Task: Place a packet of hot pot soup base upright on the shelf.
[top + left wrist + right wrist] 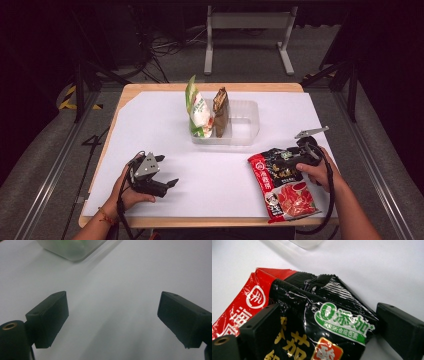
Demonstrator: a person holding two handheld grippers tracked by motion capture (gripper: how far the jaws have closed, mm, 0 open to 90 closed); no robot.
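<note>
A red and black snack packet (pixel 285 187) lies flat at the table's front right. My right gripper (pixel 291 155) is at its far end. In the right gripper view the jaws stand wide apart on either side of the packet's (pixel 307 302) crimped black top edge, so the right gripper (pixel 327 322) is open around it. My left gripper (pixel 168 170) rests low at the front left, held in a hand. It is open, and in the left gripper view nothing but white table lies between the jaws of the left gripper (pixel 112 312).
A clear plastic tub (pixel 247 125) stands mid-table and holds an upright green and white bag (pixel 198 112) and a brown bag (pixel 220 112) in its left half. A corner of the tub (pixel 72 250) lies ahead of the left gripper. White sheet (pixel 150 125) covers the wooden table.
</note>
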